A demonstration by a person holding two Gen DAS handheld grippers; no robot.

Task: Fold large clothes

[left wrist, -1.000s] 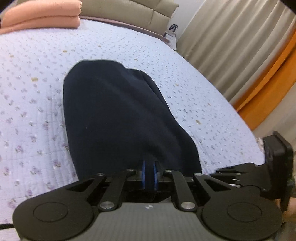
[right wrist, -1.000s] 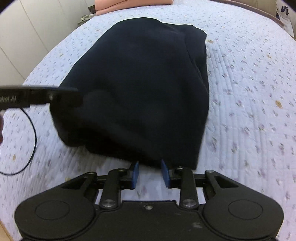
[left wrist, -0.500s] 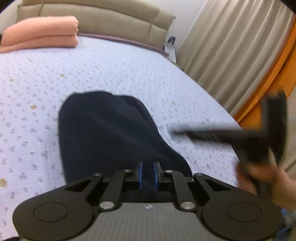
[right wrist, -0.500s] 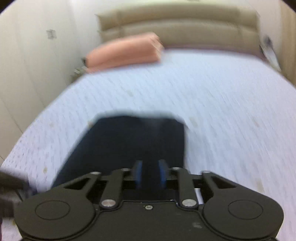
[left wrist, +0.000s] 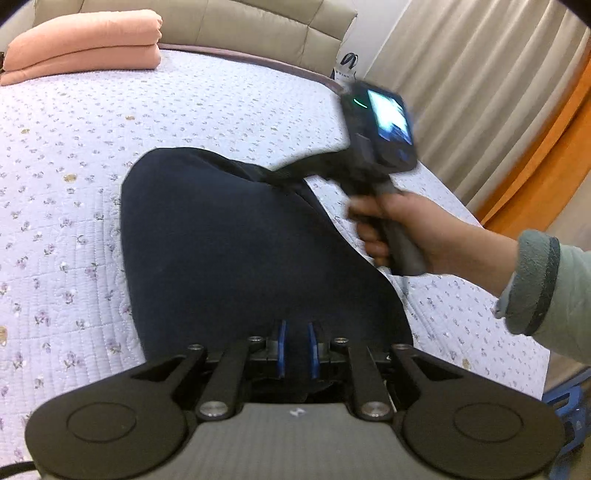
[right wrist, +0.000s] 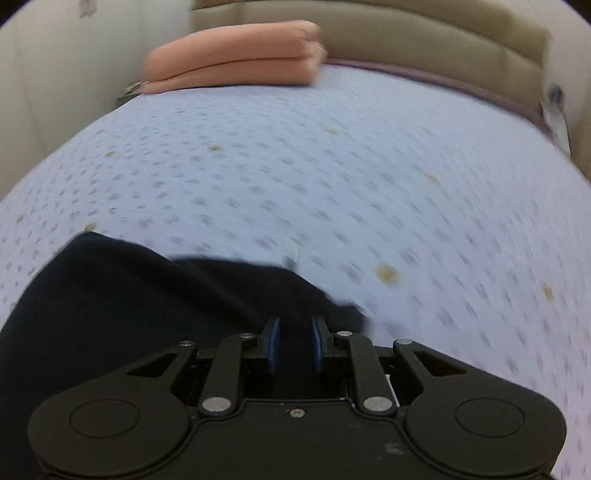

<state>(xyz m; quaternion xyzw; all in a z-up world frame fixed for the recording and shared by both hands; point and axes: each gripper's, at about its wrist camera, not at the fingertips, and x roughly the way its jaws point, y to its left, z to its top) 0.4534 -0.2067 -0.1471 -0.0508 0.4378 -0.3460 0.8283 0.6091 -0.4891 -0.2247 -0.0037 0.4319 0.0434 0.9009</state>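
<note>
A dark navy garment (left wrist: 221, 240) lies folded on the lilac flowered bedspread (left wrist: 221, 103). My left gripper (left wrist: 296, 345) sits at its near edge, dark fabric pinched between the blue pads while the jaws ease open slightly. My right gripper (right wrist: 294, 343) also has navy cloth (right wrist: 129, 295) between its pads, jaws opening a little, over the garment's far right part. In the left wrist view a hand (left wrist: 406, 229) with a grey-green sleeve holds that right tool, blurred, its front end reaching onto the garment's far right edge.
A folded peach blanket (left wrist: 85, 44) (right wrist: 236, 55) rests at the head of the bed against the beige padded headboard (left wrist: 258, 22). Beige curtains (left wrist: 480, 92) and orange wood (left wrist: 546, 158) stand to the right. A white bag (left wrist: 345, 70) sits beside the headboard.
The right gripper shut on the garment's near edge and swept forward toward the headboard with the cloth. The left gripper stayed at the near edge with fabric in it.
</note>
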